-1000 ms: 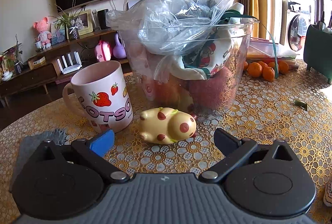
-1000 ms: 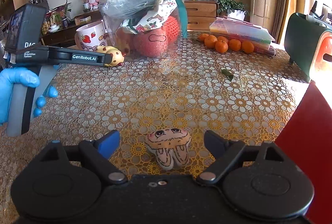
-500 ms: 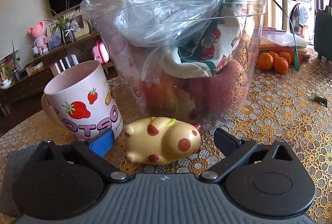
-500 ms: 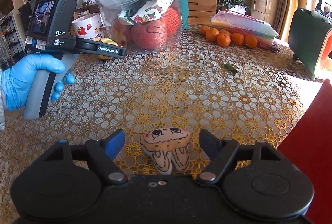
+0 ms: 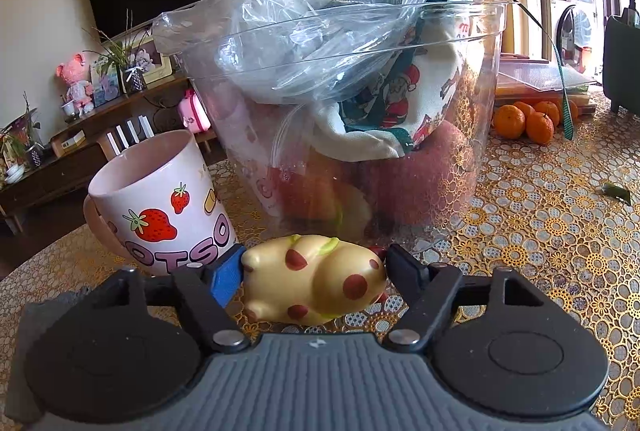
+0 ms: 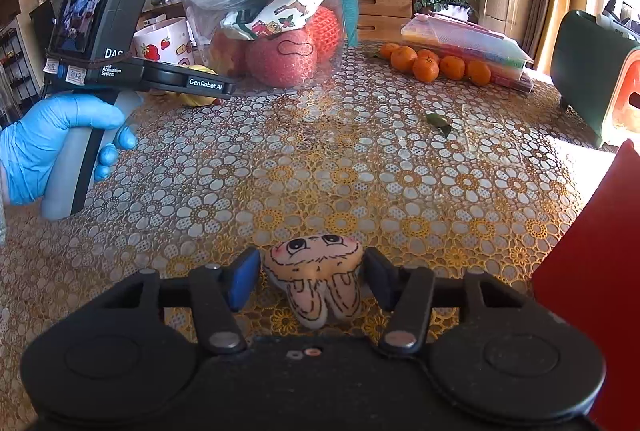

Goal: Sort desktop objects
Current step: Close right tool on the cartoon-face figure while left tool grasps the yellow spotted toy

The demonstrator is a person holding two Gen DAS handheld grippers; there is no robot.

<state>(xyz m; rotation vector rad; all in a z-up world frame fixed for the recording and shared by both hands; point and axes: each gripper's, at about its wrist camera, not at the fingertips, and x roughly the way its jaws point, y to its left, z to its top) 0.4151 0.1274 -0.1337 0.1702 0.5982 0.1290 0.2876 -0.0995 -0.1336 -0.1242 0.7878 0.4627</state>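
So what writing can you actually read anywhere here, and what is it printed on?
"OTSO": pink letters on the strawberry mug; the start is cut off by the left gripper.
"GenRobot.AI": white print on that gripper's side.
"DAS", with "Acquisition System" below: on the handheld unit's body.
White stickers on the unit: too small to read.
Red marks on the printed cloth in the clear tub: unreadable.

Red panel [image 6: 592, 295] cut by right edge; tub [image 5: 486, 79] contents blurred (bag covers most).
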